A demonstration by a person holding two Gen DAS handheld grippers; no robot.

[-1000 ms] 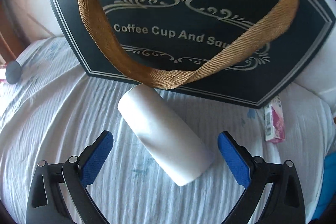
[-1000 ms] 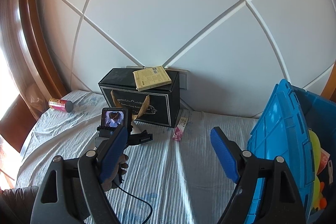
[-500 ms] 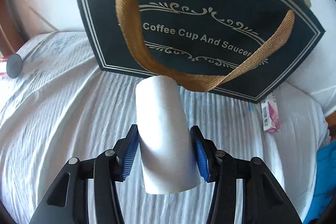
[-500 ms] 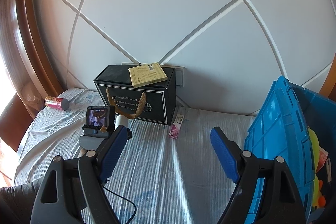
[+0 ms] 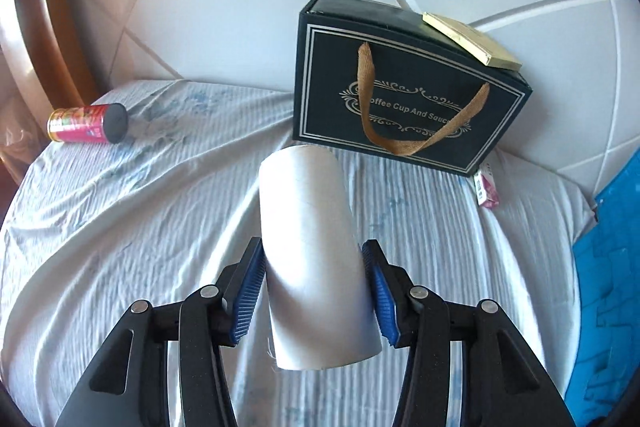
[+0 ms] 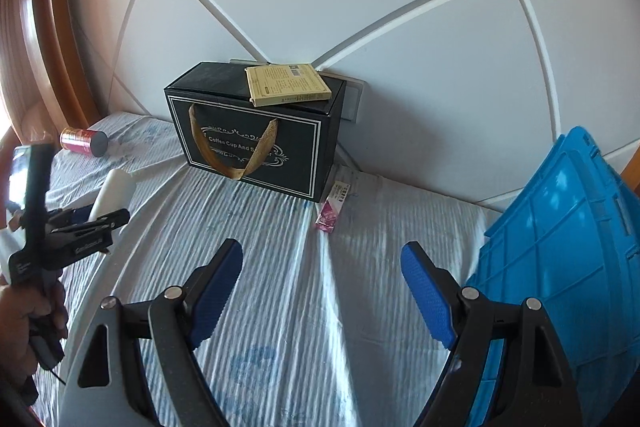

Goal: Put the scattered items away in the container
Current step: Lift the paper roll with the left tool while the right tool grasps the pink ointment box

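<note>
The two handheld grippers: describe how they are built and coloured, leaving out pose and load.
Both are matte black plastic. The left gripper and right gripper each have two angled arms with silver pivot rivets and triangular cutouts, ending in blue ribbed pads. From the right wrist view, the left unit has a black pistol-style handle, small white lettering on its side and a small screen on top.

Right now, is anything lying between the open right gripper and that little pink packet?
No. In the right wrist view, only bare striped sheet stretches from the right gripper to the pink packet.
</note>
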